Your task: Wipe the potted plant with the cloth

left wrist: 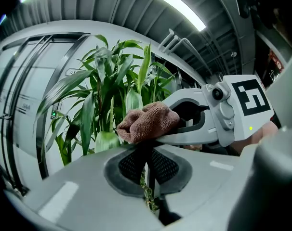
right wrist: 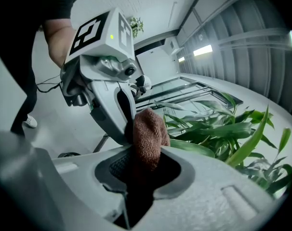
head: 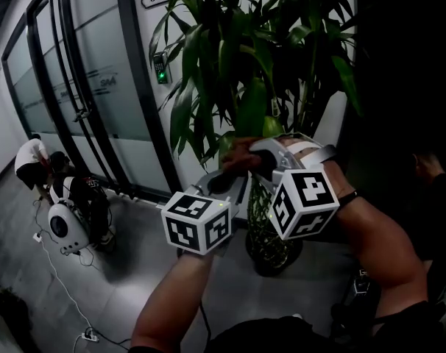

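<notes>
A tall potted plant (head: 252,57) with long green leaves stands in a dark pot (head: 271,250) by the wall. A brown cloth (head: 240,155) hangs bunched in front of its stems, between both grippers. My left gripper (head: 234,169) reaches up from below. In the left gripper view its jaws (left wrist: 146,150) are nearly together, pinching the lower edge of the cloth (left wrist: 148,121). My right gripper (head: 254,153) comes in from the right. In the right gripper view its jaws (right wrist: 145,162) are shut on the cloth (right wrist: 148,141). Leaves (right wrist: 223,134) spread just beyond.
Glass doors (head: 83,101) with dark frames run along the left wall, with a keypad (head: 160,68) beside them. A person (head: 33,160) crouches near a round white device (head: 65,226) with a cable on the grey floor. Another person (head: 429,175) stands in shadow at the right.
</notes>
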`<state>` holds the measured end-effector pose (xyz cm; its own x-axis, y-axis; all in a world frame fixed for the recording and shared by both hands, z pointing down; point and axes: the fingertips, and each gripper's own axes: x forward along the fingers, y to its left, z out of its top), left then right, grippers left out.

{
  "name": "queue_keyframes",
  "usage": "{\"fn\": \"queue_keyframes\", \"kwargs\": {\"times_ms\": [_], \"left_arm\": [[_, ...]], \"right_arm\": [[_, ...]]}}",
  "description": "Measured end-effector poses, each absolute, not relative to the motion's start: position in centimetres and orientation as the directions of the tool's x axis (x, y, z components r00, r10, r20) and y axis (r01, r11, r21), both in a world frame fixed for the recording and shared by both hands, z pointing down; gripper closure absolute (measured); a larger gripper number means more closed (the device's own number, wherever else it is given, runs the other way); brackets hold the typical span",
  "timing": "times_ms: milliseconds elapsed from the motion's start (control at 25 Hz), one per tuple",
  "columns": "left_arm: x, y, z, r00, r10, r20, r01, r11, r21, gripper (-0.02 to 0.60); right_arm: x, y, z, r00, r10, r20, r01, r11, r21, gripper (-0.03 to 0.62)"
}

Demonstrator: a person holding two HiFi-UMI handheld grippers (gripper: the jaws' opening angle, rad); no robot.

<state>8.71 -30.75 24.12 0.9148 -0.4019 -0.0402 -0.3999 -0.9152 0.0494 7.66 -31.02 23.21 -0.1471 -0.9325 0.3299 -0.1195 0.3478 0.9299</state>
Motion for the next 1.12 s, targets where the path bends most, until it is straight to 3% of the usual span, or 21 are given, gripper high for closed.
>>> {"fn": "queue_keyframes", "kwargs": {"times_ms": [160,600,840,1120], "left_arm": [[8.7,-30.6,24.0,0.914,-0.403,-0.041,-0.402,-0.915,0.032,0.565],[8.5,-30.3,23.8,0.913,-0.404,-0.056,-0.404,-0.915,0.017,0.565],[8.3,-30.0,23.7,0.912,-0.407,-0.051,-0.407,-0.913,0.005,0.565],[8.4,-29.8,23.9,0.912,-0.406,-0.05,-0.406,-0.914,0.01,0.565]], "right_arm": [[7.4,-30.3,23.0,-0.16,-0.931,0.327,-0.109,0.346,0.932,0.523],[12.1,-32.5,11.6,-0.059,-0.996,0.059,-0.286,0.074,0.955,0.523],[14.3,-35.9,10.2,-0.008,-0.999,0.034,-0.29,0.034,0.956,0.523],[13.9,-37.6,12.0,-0.013,-0.996,0.088,-0.258,0.088,0.962,0.523]]}}
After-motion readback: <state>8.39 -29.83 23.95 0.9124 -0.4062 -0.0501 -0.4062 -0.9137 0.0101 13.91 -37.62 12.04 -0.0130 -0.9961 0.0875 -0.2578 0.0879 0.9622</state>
